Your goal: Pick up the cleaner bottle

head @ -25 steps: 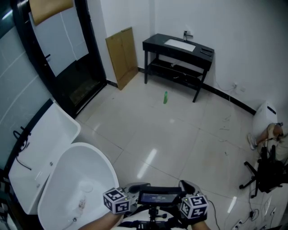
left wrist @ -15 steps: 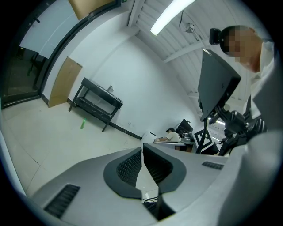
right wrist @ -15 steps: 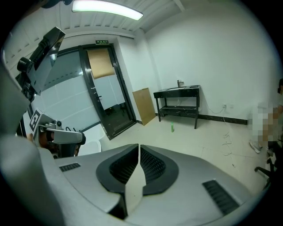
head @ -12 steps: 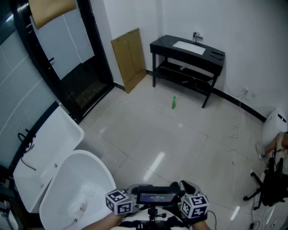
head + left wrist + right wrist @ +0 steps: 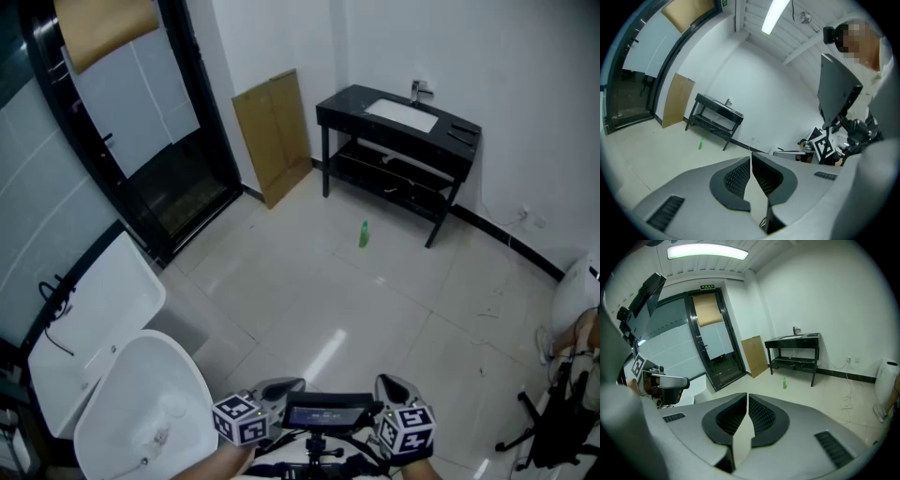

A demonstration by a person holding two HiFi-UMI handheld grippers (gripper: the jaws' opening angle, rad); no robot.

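The cleaner bottle (image 5: 364, 234) is a small green bottle standing upright on the pale tiled floor, just in front of the black sink table. It is far from both grippers and shows small in the left gripper view (image 5: 700, 144) and the right gripper view (image 5: 784, 383). My left gripper (image 5: 278, 386) and right gripper (image 5: 391, 385) sit side by side at the bottom edge of the head view, pointing towards the bottle. The left gripper (image 5: 751, 158) has its jaws together with nothing between them. So does the right gripper (image 5: 747, 398).
A black sink table (image 5: 398, 127) stands against the far wall, with a cardboard sheet (image 5: 274, 131) leaning to its left. A black-framed glass door (image 5: 141, 150) runs along the left. A white toilet (image 5: 141, 412) is at lower left. An office chair (image 5: 553, 422) and cables are at lower right.
Both grippers have travelled forward across the floor with the camera. The bottle and sink table now sit lower and nearer in the head view. The jaws stayed together.
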